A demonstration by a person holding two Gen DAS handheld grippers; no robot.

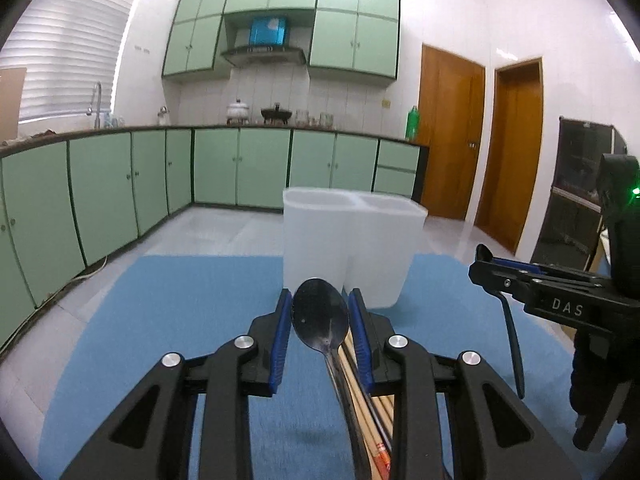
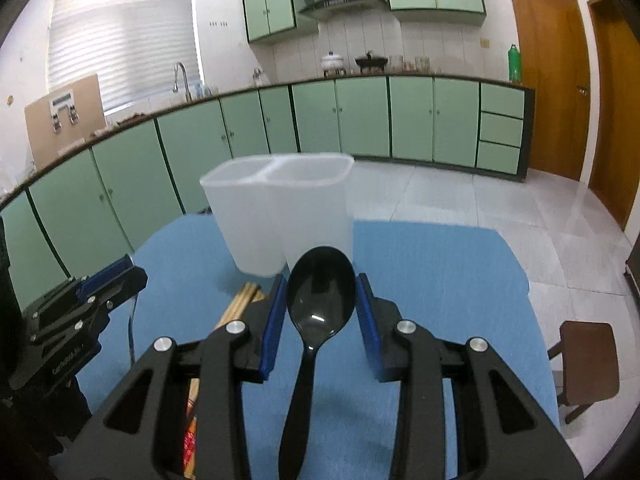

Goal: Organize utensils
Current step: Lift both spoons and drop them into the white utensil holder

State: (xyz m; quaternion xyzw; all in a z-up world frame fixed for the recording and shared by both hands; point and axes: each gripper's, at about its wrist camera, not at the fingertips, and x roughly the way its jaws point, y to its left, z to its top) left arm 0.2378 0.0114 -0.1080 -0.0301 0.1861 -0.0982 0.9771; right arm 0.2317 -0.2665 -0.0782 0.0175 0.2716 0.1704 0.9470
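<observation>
We had the left gripper (image 1: 320,322) clamped on the slick, stiff metal spoon (image 1: 322,314), right gripper (image 2: 322,310) on the light black plastic spoon (image 2: 320,288) (both gripped at the handle).

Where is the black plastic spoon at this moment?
In the right wrist view the black plastic spoon sits between the fingers of the right tool, bowl forward, raised over the blue mat, just in front of the white two-compartment holder.

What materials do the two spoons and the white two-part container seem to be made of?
Left spoon: likely polished metal; it shows grey, mirror-like reflections. Right spoon: probably glossy black plastic, evenly black with one small highlight. Container: apparently translucent frosted plastic, with a milky white wall that lets light through.
</observation>
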